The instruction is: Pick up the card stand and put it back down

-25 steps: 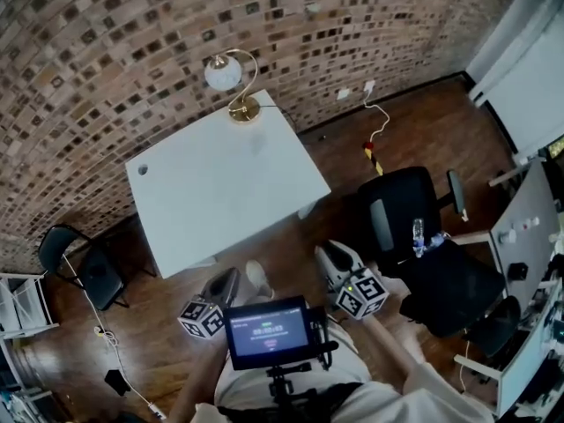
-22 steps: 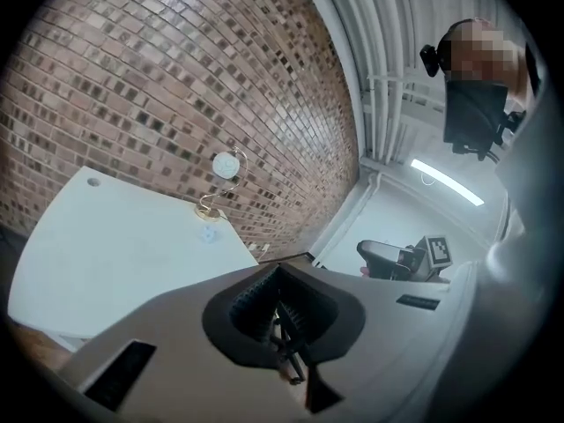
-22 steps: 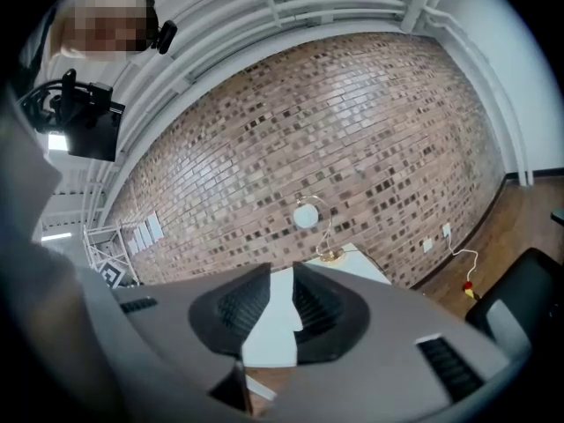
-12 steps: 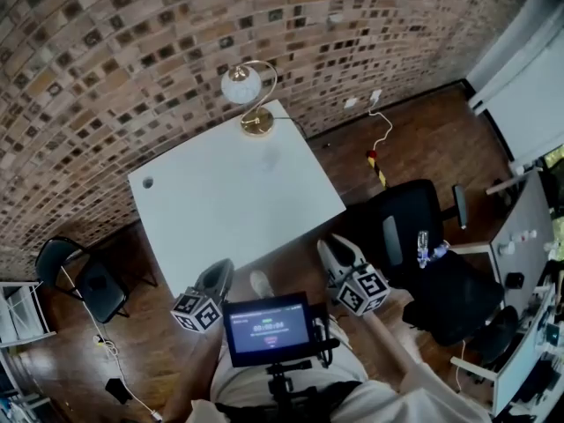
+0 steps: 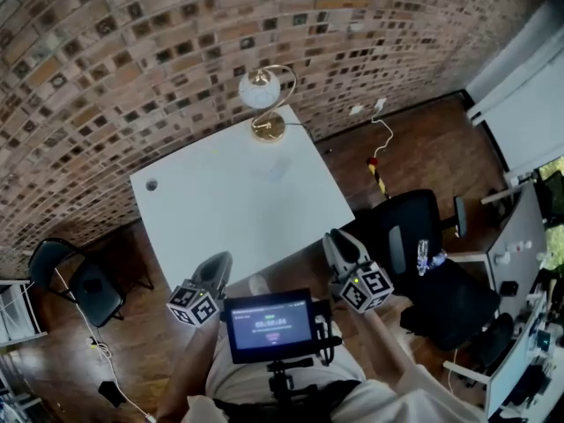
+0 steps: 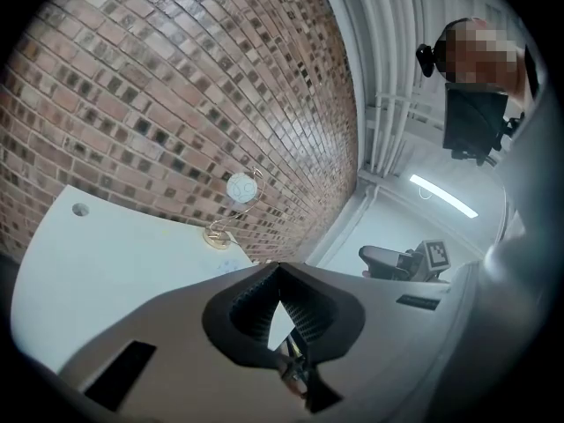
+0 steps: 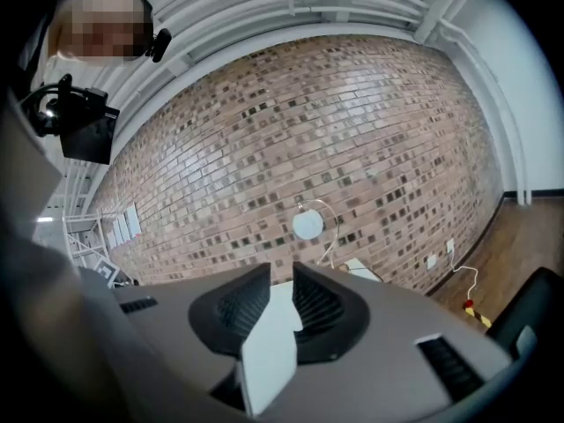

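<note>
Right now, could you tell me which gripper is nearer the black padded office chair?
Right. The right gripper is just beside the black padded office chair; the left gripper is farther off, at the white table's near edge.

We've closed in: left hand-held gripper [image 5: 218, 263] and right hand-held gripper [image 5: 336, 237] now reach the counter [image 5: 231, 196] near edge, earlier well short.

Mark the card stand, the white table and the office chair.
card stand [image 5: 258, 89]: head view, on its round white top
white table [image 5: 238, 205]: head view, on the bare tabletop
office chair [image 5: 397, 227]: head view, on its black padding
</note>
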The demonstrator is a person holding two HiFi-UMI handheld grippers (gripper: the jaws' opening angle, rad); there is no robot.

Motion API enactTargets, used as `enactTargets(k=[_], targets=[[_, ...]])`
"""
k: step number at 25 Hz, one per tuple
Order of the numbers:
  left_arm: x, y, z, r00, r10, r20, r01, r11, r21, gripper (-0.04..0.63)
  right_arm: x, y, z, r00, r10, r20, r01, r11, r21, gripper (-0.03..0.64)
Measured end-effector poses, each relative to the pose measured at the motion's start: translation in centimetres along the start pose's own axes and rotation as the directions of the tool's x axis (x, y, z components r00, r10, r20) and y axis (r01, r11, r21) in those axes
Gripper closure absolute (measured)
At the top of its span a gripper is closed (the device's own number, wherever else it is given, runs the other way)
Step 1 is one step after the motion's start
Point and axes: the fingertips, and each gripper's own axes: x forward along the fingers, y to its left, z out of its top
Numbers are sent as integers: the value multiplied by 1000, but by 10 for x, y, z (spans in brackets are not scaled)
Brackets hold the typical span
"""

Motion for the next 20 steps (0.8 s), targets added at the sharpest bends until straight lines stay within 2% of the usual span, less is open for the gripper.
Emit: enactTargets(k=[11, 16, 20], targets=[[11, 12, 8, 999, -28, 22, 29, 999, -32, 595, 13, 4, 8, 1000, -16, -24, 15, 999, -35, 525], [13, 12, 10, 1000, -9, 30, 10, 999, -33, 595, 23, -4, 6, 999, 4, -46, -6, 999, -39, 525], [9, 18, 13, 998, 36, 43, -34, 998, -49, 595, 42, -7, 7, 996, 46, -73, -49, 998, -42, 525]])
